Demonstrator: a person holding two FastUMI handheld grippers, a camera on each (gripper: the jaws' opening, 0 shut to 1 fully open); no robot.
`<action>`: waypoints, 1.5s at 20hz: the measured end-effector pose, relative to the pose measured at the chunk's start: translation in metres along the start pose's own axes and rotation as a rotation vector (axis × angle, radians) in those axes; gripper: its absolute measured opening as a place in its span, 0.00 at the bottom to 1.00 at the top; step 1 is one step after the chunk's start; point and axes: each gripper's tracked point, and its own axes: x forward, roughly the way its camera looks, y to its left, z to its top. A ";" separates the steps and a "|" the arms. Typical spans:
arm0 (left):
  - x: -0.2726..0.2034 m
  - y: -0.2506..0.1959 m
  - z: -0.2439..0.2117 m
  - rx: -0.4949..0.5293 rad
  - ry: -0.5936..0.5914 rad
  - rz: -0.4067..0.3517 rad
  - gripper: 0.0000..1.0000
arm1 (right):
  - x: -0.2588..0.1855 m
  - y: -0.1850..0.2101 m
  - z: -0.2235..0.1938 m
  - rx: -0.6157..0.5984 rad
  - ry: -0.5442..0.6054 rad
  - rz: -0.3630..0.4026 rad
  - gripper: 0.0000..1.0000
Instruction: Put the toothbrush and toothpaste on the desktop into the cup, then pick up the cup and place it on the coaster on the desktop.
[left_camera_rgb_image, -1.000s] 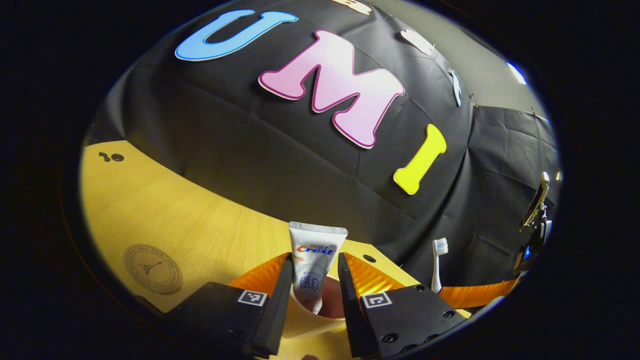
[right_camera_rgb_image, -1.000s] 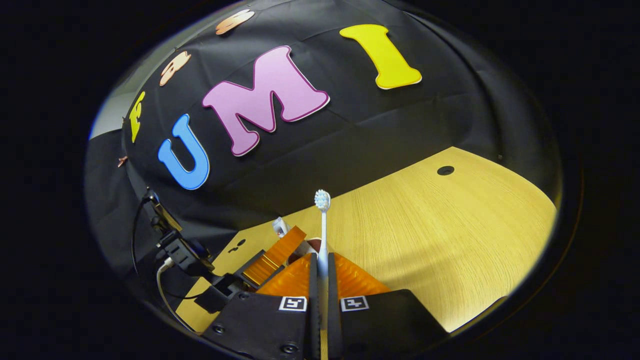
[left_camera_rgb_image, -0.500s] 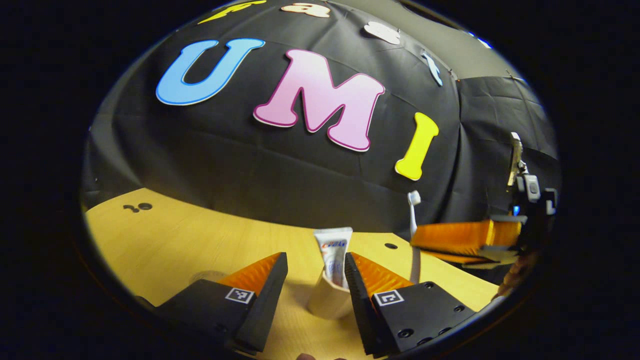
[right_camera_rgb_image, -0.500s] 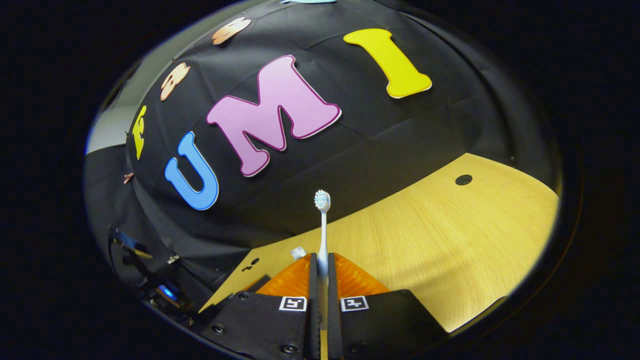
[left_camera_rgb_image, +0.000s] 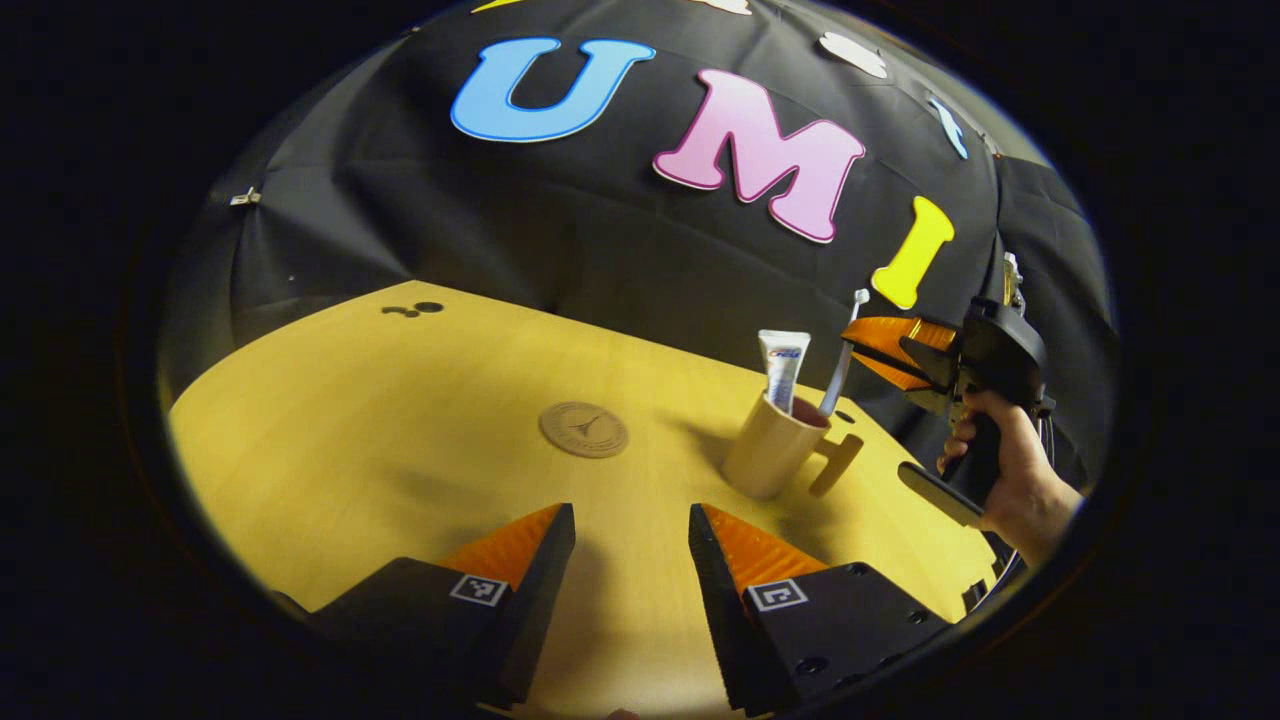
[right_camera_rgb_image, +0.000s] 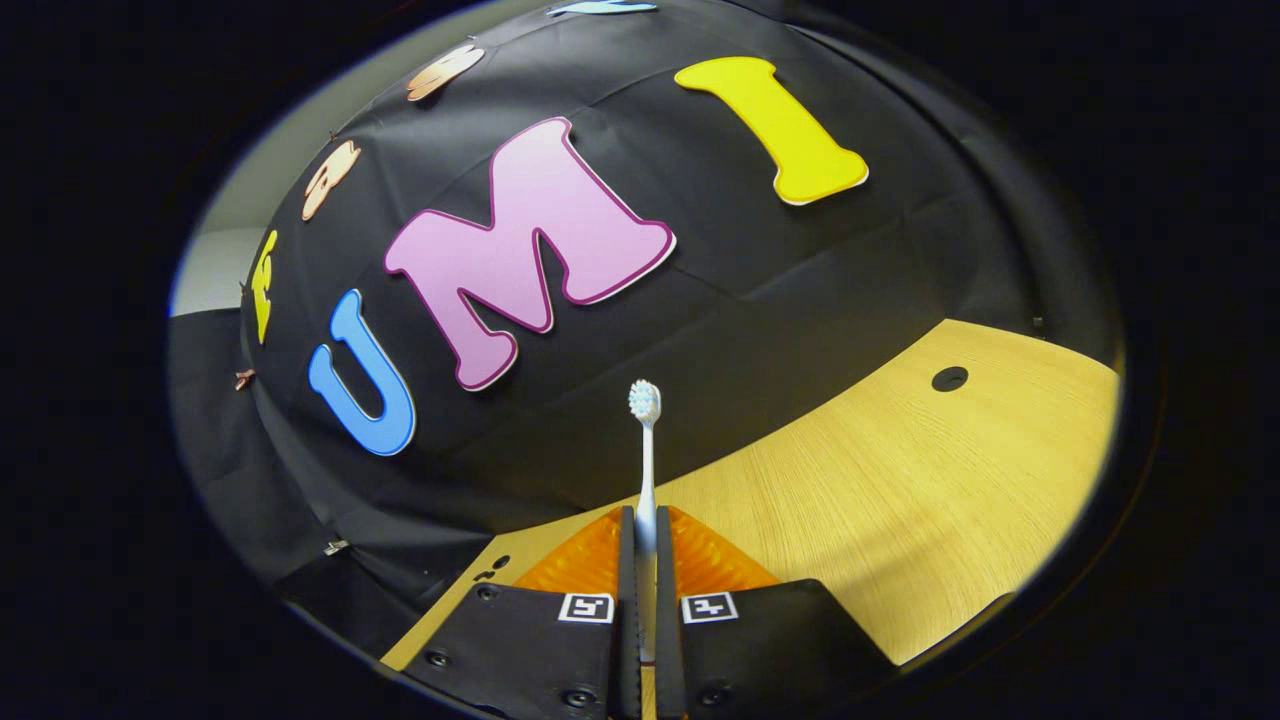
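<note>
A tan cup (left_camera_rgb_image: 768, 458) with a side handle stands on the wooden desktop (left_camera_rgb_image: 380, 440). The white toothpaste tube (left_camera_rgb_image: 782, 364) stands upright in it. Beside the tube leans the white toothbrush (left_camera_rgb_image: 840, 355), its lower end inside the cup's mouth. My right gripper (left_camera_rgb_image: 872, 338), held by a hand (left_camera_rgb_image: 1012, 470), grips it mid-handle. In the right gripper view that gripper (right_camera_rgb_image: 647, 535) is shut on the toothbrush (right_camera_rgb_image: 646, 450), bristles up. My left gripper (left_camera_rgb_image: 630, 535) is open with nothing in it, well back from the cup. The round brown coaster (left_camera_rgb_image: 583, 429) lies left of the cup.
The black cloth wall (left_camera_rgb_image: 560, 230) runs close behind the cup. Small cable holes (left_camera_rgb_image: 415, 309) sit at the desktop's far left, and another hole (right_camera_rgb_image: 949, 378) shows near the far edge in the right gripper view. Bare wood (right_camera_rgb_image: 880, 500) spreads to the right of the held toothbrush.
My left gripper let go of the toothpaste, which now stands in the cup, and drew back. The right gripper brought the toothbrush over to the cup.
</note>
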 end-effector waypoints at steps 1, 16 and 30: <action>-0.006 0.005 0.001 -0.002 0.001 0.007 0.72 | 0.002 0.000 -0.005 -0.006 0.005 -0.002 0.10; -0.016 0.004 -0.007 -0.012 0.014 0.019 0.72 | 0.003 -0.010 -0.048 -0.106 0.040 -0.045 0.11; -0.014 0.002 -0.006 -0.020 0.036 0.016 0.72 | -0.039 -0.024 -0.061 -0.196 0.154 -0.036 0.24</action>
